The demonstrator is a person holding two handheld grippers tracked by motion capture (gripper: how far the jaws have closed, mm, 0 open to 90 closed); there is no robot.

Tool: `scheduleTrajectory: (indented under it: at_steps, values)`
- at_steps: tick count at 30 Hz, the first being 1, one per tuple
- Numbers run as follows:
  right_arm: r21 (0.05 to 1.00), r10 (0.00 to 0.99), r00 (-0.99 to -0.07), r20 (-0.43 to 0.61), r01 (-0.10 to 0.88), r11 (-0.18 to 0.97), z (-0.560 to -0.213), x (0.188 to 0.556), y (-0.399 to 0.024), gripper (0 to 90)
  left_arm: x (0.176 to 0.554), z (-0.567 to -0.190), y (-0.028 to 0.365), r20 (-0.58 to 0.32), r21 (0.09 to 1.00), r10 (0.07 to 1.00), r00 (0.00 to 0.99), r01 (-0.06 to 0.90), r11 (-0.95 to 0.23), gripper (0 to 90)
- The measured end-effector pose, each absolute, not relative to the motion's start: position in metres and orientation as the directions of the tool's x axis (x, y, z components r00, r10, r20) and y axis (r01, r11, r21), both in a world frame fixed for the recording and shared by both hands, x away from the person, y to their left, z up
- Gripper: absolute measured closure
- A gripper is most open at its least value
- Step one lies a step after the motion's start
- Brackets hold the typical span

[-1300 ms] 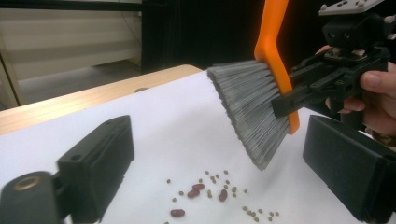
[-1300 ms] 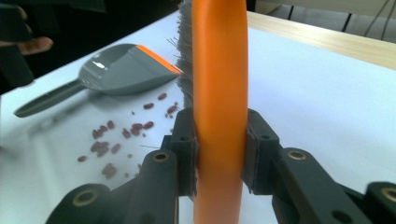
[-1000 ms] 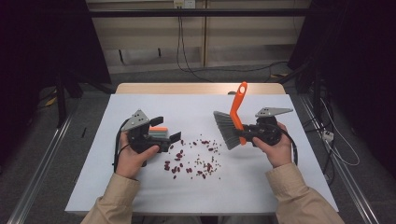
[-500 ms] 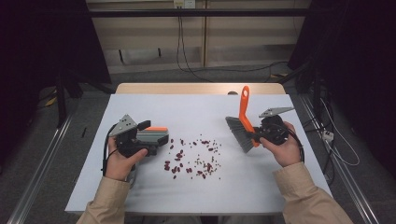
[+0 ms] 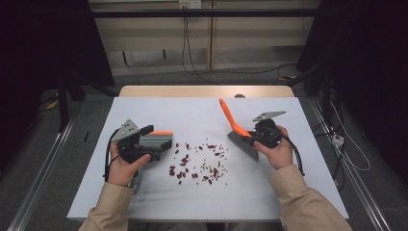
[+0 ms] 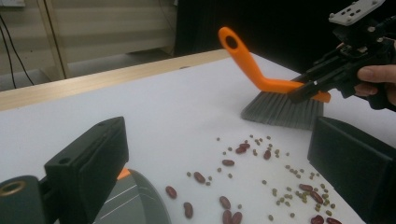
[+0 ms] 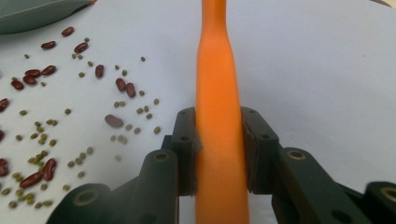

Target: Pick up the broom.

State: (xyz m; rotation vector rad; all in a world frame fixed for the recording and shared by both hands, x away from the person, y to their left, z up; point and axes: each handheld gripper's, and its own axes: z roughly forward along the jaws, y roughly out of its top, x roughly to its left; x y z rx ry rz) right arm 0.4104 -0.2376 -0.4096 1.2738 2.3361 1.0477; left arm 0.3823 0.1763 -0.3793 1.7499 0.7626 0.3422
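high: overhead, forward-down | gripper views: low, close — all share beans

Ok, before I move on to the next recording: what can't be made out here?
- Left gripper: the high view is too small to show its grip on the dustpan; in its own view the jaws cut off most of the pan.
- Brush: in the right gripper view the bristles lie below the frame's edge.
- Small green beans: too tiny to count from above.

Table brightly lit from above, dark surroundings, soft shadows, blurred near claws in close views
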Motion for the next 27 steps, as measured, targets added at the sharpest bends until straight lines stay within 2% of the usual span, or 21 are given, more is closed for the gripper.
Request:
scheduleTrajectory:
  at_steps: [6,12,20,25,27]
  values:
    - [0.727,0.815,-0.577,0.059,0.584,0.361,-0.412,0.41,-0.229,70.1,0.383,-0.38,0.177,-0.147,0.935,0.65,0.746,0.32,-0.156,5.1]
    - [0.735,0.816,-0.573,0.074,0.584,0.344,-0.413,0.409,-0.231,68.8,0.382,-0.38,0.176,-0.148,0.937,0.651,0.744,0.317,-0.149,5.5]
    - [0.768,0.804,-0.587,0.096,0.557,0.315,-0.415,0.407,-0.222,54.8,0.382,-0.38,0.178,-0.15,0.936,0.655,0.74,0.319,-0.147,5.7]
    - [0.774,0.802,-0.585,0.116,0.56,0.296,-0.415,0.407,-0.222,48.4,0.382,-0.38,0.178,-0.148,0.936,0.655,0.741,0.319,-0.15,5.8]
    - [0.773,0.798,-0.587,0.136,0.567,0.285,-0.416,0.408,-0.223,49.5,0.382,-0.38,0.178,-0.146,0.935,0.656,0.741,0.319,-0.152,5.8]
